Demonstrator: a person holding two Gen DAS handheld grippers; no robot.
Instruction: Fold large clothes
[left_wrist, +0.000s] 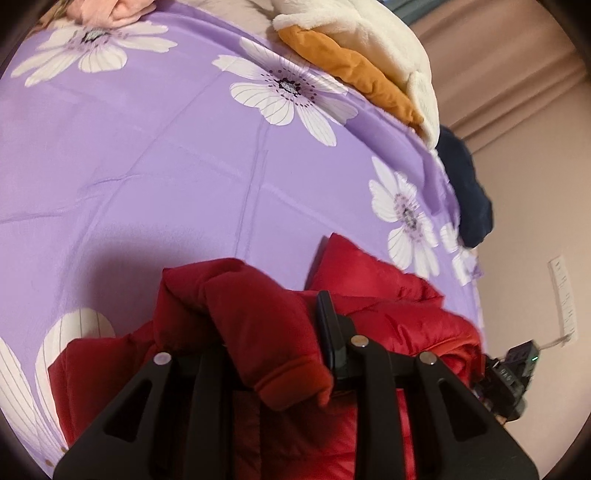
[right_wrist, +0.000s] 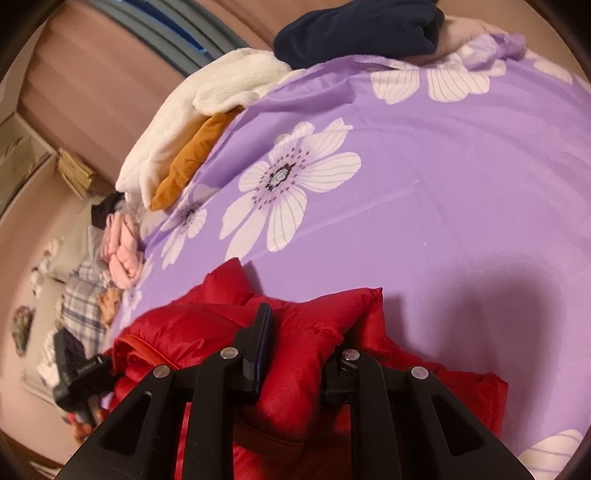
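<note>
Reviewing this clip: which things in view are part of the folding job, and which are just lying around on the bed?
In the job:
- red puffer jacket
- left gripper, shut on the jacket
- right gripper, shut on the jacket
- purple floral bedspread, the work surface

Lying about:
- cream fleece
- orange garment
- navy garment
- pink clothes

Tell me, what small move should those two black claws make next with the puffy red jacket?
Probably carry the held parts forward and lay them flat. The left gripper and right gripper each have jaws shut on a bunched part of the puffy red quilted jacket, lifted above the purple flowered bedsheet, which lies open ahead.
</note>
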